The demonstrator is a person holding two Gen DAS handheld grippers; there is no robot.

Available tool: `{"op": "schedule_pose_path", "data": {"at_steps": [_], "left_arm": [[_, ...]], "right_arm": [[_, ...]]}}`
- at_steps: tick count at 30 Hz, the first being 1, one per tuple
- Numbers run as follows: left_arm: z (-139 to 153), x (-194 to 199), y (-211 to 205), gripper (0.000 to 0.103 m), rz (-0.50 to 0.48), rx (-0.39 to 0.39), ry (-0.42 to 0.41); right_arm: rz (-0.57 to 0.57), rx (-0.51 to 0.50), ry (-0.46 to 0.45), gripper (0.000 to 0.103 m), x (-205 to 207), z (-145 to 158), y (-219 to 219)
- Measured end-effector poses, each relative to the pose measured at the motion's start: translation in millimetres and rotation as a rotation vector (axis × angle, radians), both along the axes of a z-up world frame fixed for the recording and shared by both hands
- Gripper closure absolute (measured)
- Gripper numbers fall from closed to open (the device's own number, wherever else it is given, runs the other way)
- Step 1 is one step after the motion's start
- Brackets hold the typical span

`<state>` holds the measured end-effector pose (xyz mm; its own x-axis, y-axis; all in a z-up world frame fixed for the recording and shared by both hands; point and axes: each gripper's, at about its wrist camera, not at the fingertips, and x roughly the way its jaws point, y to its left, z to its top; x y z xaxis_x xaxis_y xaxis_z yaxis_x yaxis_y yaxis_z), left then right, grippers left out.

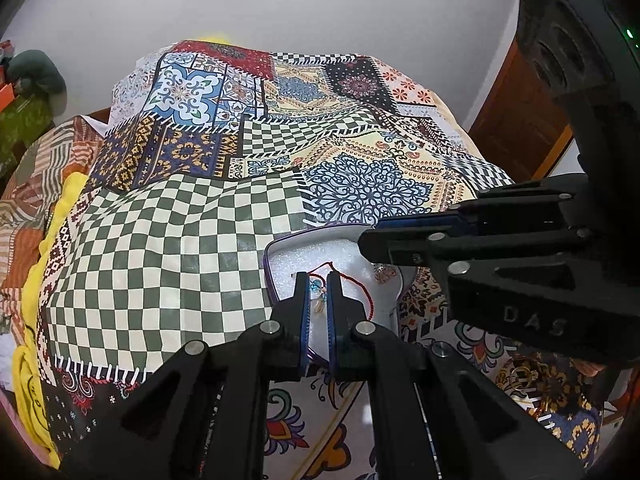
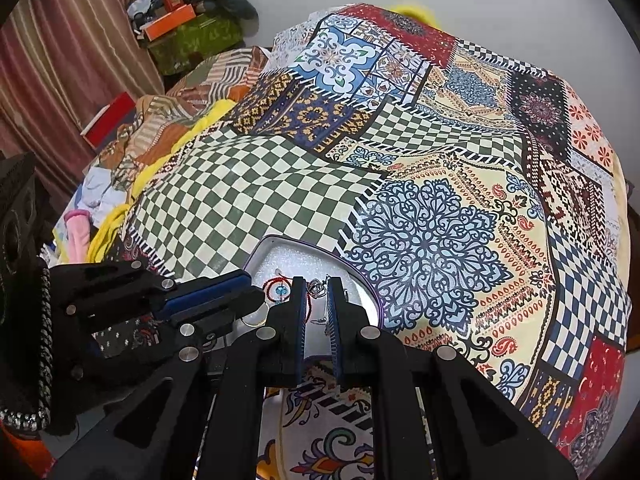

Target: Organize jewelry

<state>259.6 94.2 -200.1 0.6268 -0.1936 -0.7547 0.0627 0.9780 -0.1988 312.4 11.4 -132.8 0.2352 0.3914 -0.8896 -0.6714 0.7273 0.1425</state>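
A shallow purple-rimmed tray with white foam lining lies on the patterned bedcover; it also shows in the right wrist view. A red cord bracelet with a blue bead charm lies in it. My left gripper hovers over the tray, jaws narrowly apart around the charm, not clamped. My right gripper is over the same tray, jaws narrowly apart, with a small silver crown-shaped ring between the tips. A thin ring lies at the tray's near left.
The patchwork bedcover covers the whole bed. Folded clothes and a yellow cloth pile at the left. Boxes stand by the curtain at the back left. A wooden door is at the right.
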Motion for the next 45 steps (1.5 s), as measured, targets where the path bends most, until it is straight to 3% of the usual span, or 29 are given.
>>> {"op": "schedule_pose_path", "data": {"at_steps": [4,9,15,17,19,23,28,30,37,45], "left_arm": [[2,0,2,0.098,0.009,-0.008,-0.002],[12,-8,5,0.098,0.022,-0.002,-0.021],[35,-24,10,0.095,0.047,0.014,-0.054],[42,-31,9,0.091,0.053,0.039,-0.065],[49,-39,6,0.081,0.053,0.061,-0.079],[63,-59,-2,0.077,0.044,0.099,-0.101],[72,-82,-11,0.063,0.036,0.109,-0.116],[74,-88,-15,0.062,0.032,0.115,-0.12],[72,-105,-28,0.06,0.018,0.109,-0.098],[48,-109,-46,0.06,-0.007,0.078,-0.038]], "right_arm": [[-0.016,0.027,0.033,0.092,4,4,-6],[-0.011,0.023,-0.01,0.081,-3,15,-9],[-0.018,0.034,-0.069,0.08,-20,32,-18],[-0.024,0.033,-0.095,0.08,-28,38,-21],[-0.033,0.035,-0.116,0.08,-35,44,-26],[-0.055,0.028,-0.166,0.079,-54,54,-36],[-0.079,0.037,-0.219,0.065,-77,64,-50],[-0.089,0.04,-0.238,0.06,-85,68,-55],[-0.129,0.052,-0.271,0.06,-106,75,-79],[-0.201,0.047,-0.238,0.06,-112,64,-117]]}}
